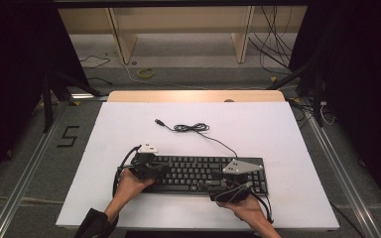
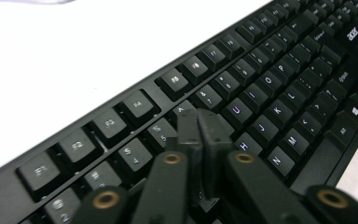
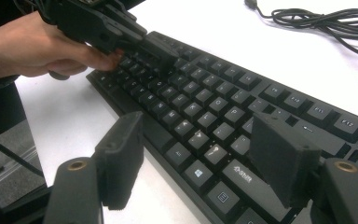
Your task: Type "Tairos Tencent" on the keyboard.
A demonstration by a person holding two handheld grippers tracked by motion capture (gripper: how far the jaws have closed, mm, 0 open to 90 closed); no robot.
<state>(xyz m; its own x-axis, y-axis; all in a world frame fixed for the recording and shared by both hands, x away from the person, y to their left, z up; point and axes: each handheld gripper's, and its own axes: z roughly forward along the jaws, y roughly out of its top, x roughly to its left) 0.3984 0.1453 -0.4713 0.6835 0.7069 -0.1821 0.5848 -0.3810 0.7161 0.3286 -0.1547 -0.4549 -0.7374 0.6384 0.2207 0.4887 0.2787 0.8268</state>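
Black plastic keyboard [image 1: 206, 173] is lying near-centre on the white bench [image 1: 129, 134] | left tongs [image 2: 200, 135] are being held pressed together over the left-side keys | right tongs [image 3: 200, 158] are being held wide over the right near edge | judged: one key is best pressed squarely by the tips.

A black keyboard [image 1: 198, 173] lay on the white table [image 1: 129, 124]; left gripper [image 1: 151, 168] and right gripper [image 1: 228, 186] rested over its ends, cable [image 1: 193, 128] coiled behind
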